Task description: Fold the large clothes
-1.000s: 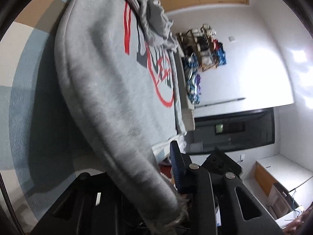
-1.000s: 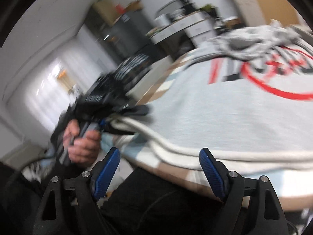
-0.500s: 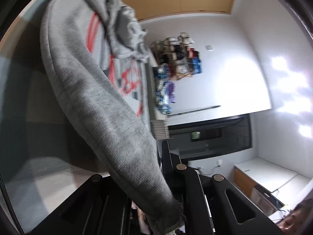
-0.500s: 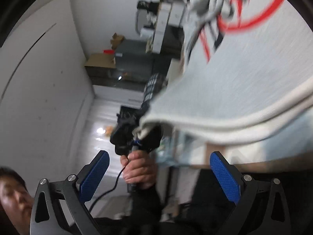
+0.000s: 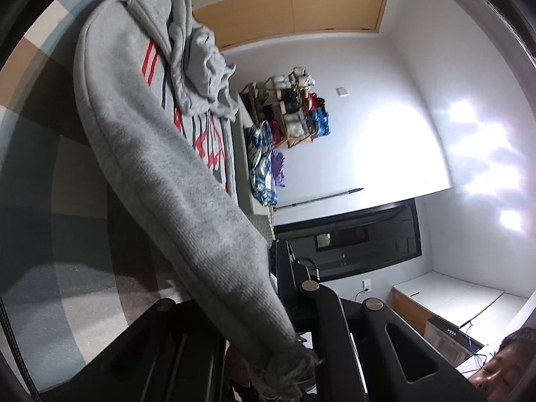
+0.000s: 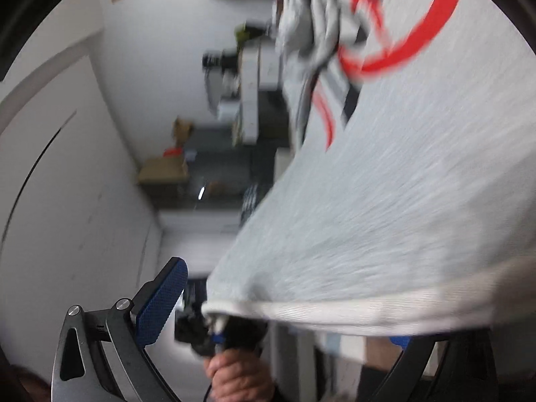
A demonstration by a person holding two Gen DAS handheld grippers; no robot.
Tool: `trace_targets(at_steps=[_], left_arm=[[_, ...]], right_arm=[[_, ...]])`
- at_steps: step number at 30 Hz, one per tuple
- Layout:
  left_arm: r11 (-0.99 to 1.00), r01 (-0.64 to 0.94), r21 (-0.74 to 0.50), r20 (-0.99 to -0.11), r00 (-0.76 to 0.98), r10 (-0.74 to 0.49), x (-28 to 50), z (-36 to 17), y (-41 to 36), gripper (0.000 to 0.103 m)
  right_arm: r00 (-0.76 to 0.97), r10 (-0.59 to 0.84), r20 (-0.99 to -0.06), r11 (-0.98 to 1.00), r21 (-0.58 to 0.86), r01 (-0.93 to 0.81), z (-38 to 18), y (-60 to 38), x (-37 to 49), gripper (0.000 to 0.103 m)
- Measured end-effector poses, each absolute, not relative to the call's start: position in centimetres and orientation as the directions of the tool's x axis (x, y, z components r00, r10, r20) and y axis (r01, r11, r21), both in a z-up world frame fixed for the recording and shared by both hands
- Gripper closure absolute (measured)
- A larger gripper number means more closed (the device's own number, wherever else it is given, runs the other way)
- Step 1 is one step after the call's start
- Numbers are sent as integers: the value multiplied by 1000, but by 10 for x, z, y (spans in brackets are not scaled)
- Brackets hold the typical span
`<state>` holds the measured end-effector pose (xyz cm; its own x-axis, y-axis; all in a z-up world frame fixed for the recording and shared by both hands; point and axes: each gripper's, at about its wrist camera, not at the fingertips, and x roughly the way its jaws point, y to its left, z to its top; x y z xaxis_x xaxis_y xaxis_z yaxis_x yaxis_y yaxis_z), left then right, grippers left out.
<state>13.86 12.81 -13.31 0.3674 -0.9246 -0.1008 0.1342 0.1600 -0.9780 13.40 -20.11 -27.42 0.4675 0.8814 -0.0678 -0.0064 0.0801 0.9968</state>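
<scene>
While left gripper [image 5: 284,361] clamps sleeve cuff [image 5: 288,368] | right gripper [image 6: 278,311] fingers wide, empty

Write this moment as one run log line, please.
left gripper: shut on hoodie cuff | right gripper: open, hem between jaws

The lifted grey hoodie [image 6: 385,201] blocks the right side (left side toward the wall [image 6: 83,184] stays clear)

No legible text: the red-and-dark print on the grey fleece hooded sweatshirt [image 5: 160,154] is unreadable, folded and blurred.
</scene>
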Motion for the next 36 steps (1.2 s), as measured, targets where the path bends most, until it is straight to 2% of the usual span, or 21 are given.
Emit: trace_targets(at_steps=[3,8,10,17,23,27,28,32,34,36], left_arm=[[127,144,-981,-64,383,-922,141,-139,135,100],[115,165,-980,-45,379,-924,137,-140,139,100],[124,176,-976,-49,380,-924,136,-138,138,100],[96,203,-974,-3,414,-910,138,-150,155,100],[125,193,-973,-39,397,-917,133,-157,151,100],[130,191,-973,-46,395,-918,132,-158,152,100],[132,190,-973,-48,394,-918,132,-158,152,100],[139,181,-974,-58,392,-918,132,-161,154,100],[138,173,-975,-60,392,-918,131,-163,155,100],[134,169,-976,-58,394,-917,130,-164,155,100]], right_arm=[[594,789,-155,206,978,-18,-261,-224,130,0],[727,581,-367,475,878,64,-245,-282,127,0],[739,570,-359,469,881,67,-246,-300,129,0],[812,397,-427,516,836,187,-248,-381,129,0],[788,405,-464,581,796,171,-246,-404,141,0],[751,391,-532,679,717,155,-242,-404,151,2],[743,380,-551,706,692,152,-242,-406,148,9],[708,278,-650,851,508,132,-231,-394,149,59],[699,244,-672,877,460,137,-231,-395,148,69],[680,233,-695,889,436,141,-233,-399,145,69]])
